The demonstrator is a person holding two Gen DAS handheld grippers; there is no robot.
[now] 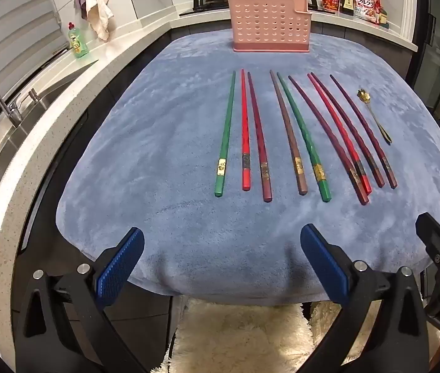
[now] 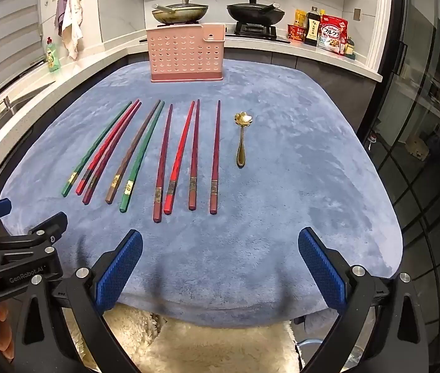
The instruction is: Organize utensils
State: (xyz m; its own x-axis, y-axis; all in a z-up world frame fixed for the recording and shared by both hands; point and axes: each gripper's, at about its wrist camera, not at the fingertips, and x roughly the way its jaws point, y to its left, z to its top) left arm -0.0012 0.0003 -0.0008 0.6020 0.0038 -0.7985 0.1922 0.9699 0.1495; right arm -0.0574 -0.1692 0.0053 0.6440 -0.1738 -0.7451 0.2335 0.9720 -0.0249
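Hovering spread and empty at the frame's bottom, the right gripper (image 2: 220,267) and left gripper (image 1: 221,267) face chopsticks (image 2: 159,158) lying lengthwise mid-frame, the gold spoon (image 2: 241,136) right-of-centre, nearer the right gripper, pink holder (image 2: 185,54) beyond.

Ahead of the right gripper (image 2: 220,267), chopsticks (image 2: 161,158) lie on the cloth (image 2: 313,186), spoon (image 2: 241,138) just right, rack (image 2: 185,52) behind them.

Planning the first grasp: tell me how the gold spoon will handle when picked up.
The gold spoon looks metal, so probably stiff and slick. It lies flat on the plush blue cloth, so pinching its thin handle may be tricky. Its flower-shaped bowl probably stops rolling.
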